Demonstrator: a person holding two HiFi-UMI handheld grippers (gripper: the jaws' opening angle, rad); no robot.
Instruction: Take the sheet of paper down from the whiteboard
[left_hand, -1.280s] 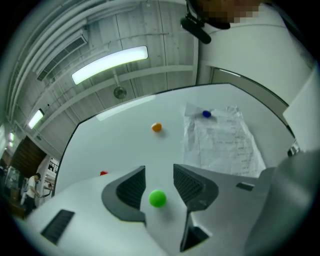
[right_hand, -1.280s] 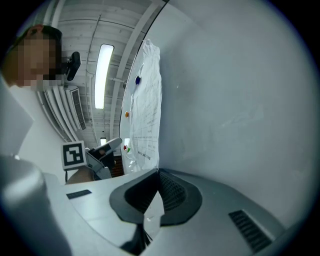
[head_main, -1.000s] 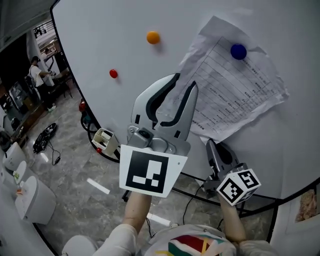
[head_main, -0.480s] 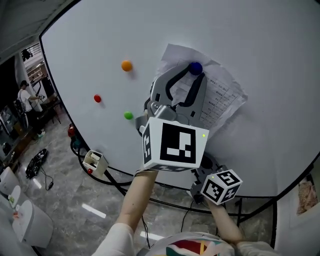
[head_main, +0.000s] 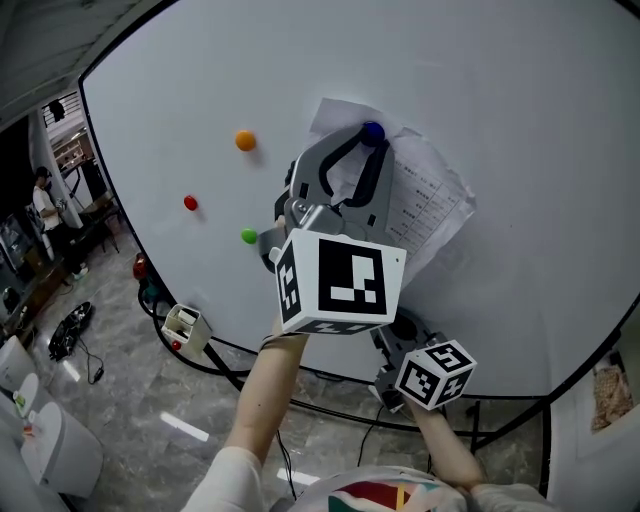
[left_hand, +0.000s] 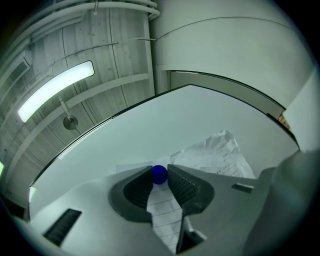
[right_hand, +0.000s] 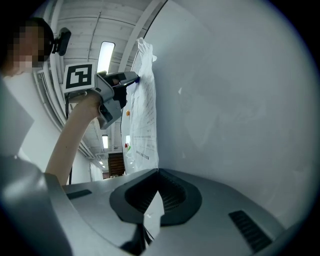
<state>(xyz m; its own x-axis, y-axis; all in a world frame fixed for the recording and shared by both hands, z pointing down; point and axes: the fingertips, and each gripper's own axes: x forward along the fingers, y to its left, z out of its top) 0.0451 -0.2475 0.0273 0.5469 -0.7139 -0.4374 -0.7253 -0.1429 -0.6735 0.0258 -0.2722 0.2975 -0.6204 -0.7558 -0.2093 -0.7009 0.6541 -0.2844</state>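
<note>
Left hand-held gripper (left_hand: 160, 180) has just been closing its jaws onto the blue magnet (left_hand: 159, 173) that pins the sheet of paper (head_main: 425, 205) at its 11 o'clock corner to the whiteboard (head_main: 520, 120). Right hand-held gripper (right_hand: 156, 192) is clamped on its 6 o'clock edge. The sheet looks light, crumpled and easily torn, so hold it by the edges.

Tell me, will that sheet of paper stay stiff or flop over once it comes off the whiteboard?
Probably floppy: the sheet of paper is already crumpled and bulges off the whiteboard. It looks thin and light, so the right gripper, shut on its bottom edge, should carry it easily. Once the blue magnet is off, the top would likely droop over.
</note>
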